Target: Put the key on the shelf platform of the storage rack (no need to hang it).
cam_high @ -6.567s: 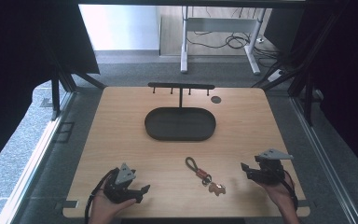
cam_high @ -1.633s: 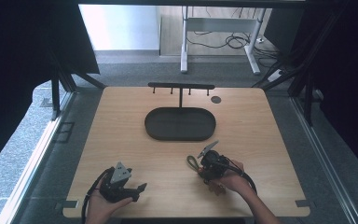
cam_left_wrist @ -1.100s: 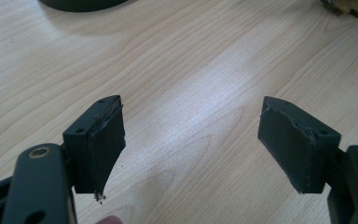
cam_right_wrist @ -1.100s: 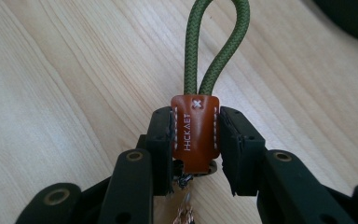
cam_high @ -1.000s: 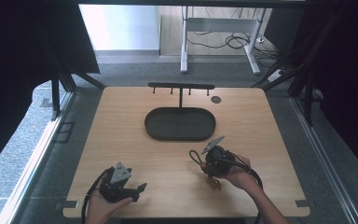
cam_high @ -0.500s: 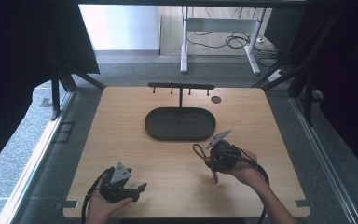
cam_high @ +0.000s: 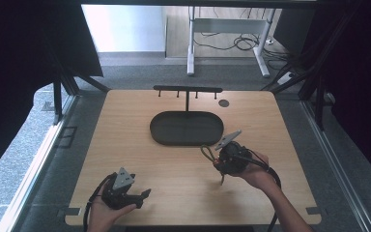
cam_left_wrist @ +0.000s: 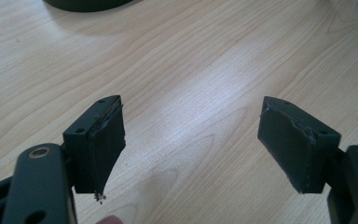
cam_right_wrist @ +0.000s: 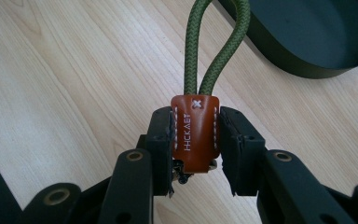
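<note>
A keychain with an olive-green rope loop point(cam_right_wrist: 216, 42) and a brown leather tab point(cam_right_wrist: 195, 132) is clamped between the jaws of my right gripper point(cam_right_wrist: 196, 140). In the high view my right gripper point(cam_high: 222, 162) holds the keychain's loop point(cam_high: 206, 152) above the table, just in front of the dark oval tray point(cam_high: 187, 128). A small metal piece point(cam_high: 221, 180) hangs below the hand. My left gripper point(cam_high: 145, 194) rests near the table's front left edge. In the left gripper view its jaws stand wide apart over bare wood, my left gripper point(cam_left_wrist: 200, 149) open and holding nothing.
A black rack with several hooks point(cam_high: 187, 90) stands behind the tray. A small dark disc point(cam_high: 223, 103) lies at the back right of the wooden table point(cam_high: 125, 145). Dark curtains flank both sides; a desk frame and cables lie beyond the far edge.
My right gripper has gone from the front right to the keychain, shut on it and carried it up and back toward the tray. The left gripper has stayed put.
</note>
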`<control>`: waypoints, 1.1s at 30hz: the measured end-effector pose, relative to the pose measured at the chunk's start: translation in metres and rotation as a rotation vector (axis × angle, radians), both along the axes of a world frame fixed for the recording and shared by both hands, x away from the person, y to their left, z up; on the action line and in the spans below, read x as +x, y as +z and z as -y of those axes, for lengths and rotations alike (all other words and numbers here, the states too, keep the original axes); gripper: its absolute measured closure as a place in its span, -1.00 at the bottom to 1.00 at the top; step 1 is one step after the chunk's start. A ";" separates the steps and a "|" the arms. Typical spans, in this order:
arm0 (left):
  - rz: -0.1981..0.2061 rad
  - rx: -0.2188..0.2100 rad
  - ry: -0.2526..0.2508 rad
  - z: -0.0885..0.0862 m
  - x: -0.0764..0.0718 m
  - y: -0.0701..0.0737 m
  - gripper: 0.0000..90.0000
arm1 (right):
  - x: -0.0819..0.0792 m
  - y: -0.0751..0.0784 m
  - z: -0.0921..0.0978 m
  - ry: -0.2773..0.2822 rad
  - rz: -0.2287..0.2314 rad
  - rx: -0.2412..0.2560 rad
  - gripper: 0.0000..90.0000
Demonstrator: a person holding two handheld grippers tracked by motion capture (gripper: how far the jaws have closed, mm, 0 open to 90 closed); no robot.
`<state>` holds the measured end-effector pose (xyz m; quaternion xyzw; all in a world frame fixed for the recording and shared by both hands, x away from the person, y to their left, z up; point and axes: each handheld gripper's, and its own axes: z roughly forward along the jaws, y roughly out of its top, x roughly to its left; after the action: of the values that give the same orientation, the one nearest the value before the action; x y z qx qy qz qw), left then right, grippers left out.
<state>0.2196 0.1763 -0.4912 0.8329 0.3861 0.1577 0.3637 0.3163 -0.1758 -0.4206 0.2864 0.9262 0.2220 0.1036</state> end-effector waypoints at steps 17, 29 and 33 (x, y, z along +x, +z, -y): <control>0.000 -0.001 -0.005 0.000 0.000 0.000 -0.48 | 0.013 0.015 -0.005 0.004 0.009 -0.008 0.48; -0.002 -0.002 -0.008 0.000 0.000 0.000 -0.48 | 0.019 0.021 -0.013 0.018 0.014 -0.008 0.48; -0.004 0.000 -0.011 0.000 0.000 0.000 -0.48 | 0.021 0.023 -0.014 0.017 0.019 -0.010 0.48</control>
<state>0.2197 0.1761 -0.4915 0.8352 0.3824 0.1542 0.3639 0.3369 -0.1619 -0.3976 0.2758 0.9288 0.2208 0.1121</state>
